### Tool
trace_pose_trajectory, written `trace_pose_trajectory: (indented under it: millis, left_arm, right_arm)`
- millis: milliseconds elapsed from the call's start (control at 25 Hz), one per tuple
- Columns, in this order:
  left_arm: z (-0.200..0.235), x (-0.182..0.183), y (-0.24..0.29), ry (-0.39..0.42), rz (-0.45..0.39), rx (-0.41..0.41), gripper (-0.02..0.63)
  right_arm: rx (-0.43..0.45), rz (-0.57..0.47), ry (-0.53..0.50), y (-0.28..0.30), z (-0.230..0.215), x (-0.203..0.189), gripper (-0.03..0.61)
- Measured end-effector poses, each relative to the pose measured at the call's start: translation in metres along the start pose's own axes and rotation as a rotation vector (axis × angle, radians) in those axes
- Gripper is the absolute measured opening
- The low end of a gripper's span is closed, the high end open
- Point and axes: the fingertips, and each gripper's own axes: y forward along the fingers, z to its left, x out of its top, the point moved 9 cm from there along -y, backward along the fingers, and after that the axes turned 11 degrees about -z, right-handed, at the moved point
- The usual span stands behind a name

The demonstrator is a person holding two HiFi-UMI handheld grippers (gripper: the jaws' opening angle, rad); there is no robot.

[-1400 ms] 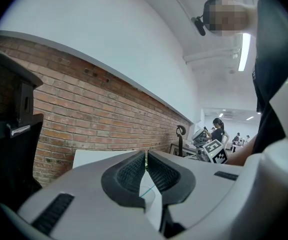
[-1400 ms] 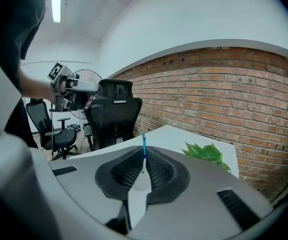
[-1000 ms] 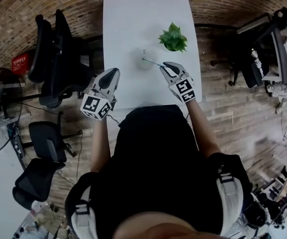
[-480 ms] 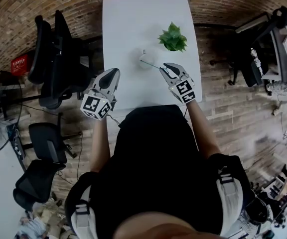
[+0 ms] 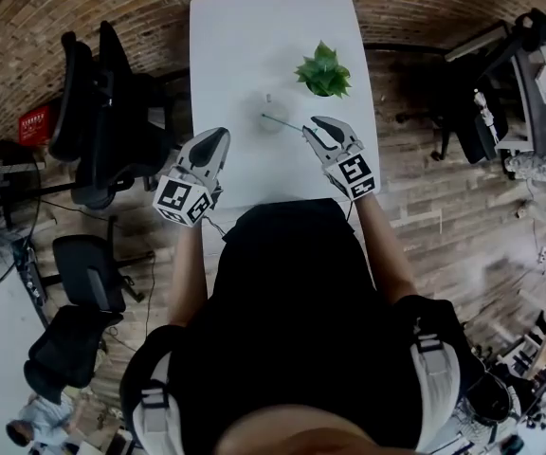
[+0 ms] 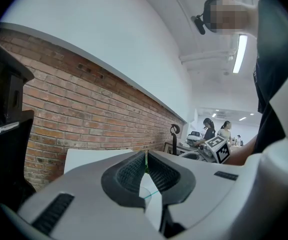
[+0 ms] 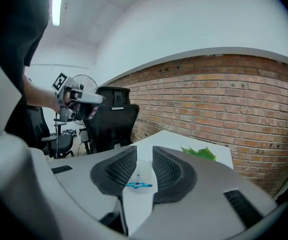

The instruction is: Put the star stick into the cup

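Left gripper at your 11 o'clock: jaws pressed together, nothing in them, hanging over the near edge of the table. It's well apart from the cup, so it can't steady anything if things go wrong.

Right gripper at 1 o'clock: pinching the star stick by its blue star end, with the star bridging the narrow gap between the pads. That's a grip on an uneven shape (my guess: it can pivot). Risk 1: the stick swivels in the pads as you lower it and the far tip swings off target.

The stick runs from the jaws toward 10 o'clock at a shallow slant. Its far tip lies over the cup; I can't tell whether it's inside the rim or just above it.

Risk 2: the cup looks clear, small and light. Push the tip sideways against the wall and it slides or tips over. Bring the stick more upright before you let go.

Risk 3: release while it's this flat and the star end probably levers it back out onto the table.

The plant sits at 1 o'clock of the cup, near it. A wide swing of the right gripper clips the leaves.
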Motion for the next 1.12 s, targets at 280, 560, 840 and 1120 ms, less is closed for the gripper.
trace_pose_trajectory:
  millis: [280, 560, 840, 1120]
  left_arm:
    - [-0.007, -0.004, 0.01, -0.001, 0.008, -0.037, 0.032]
    - [-0.015, -0.006, 0.023, -0.002, 0.015, -0.076, 0.032]
    - [-0.024, -0.008, 0.035, -0.003, 0.024, -0.119, 0.032]
    - [-0.037, -0.011, 0.047, -0.002, 0.033, -0.163, 0.032]
  right_arm:
    - [-0.047, -0.051, 0.009, -0.014, -0.007, 0.008, 0.063]
    - [-0.093, -0.056, 0.012, -0.03, -0.013, 0.006, -0.002]
    - [-0.143, -0.049, 0.017, -0.047, -0.016, 0.002, -0.003]
    - [-0.175, -0.045, 0.016, -0.063, -0.018, -0.001, -0.003]
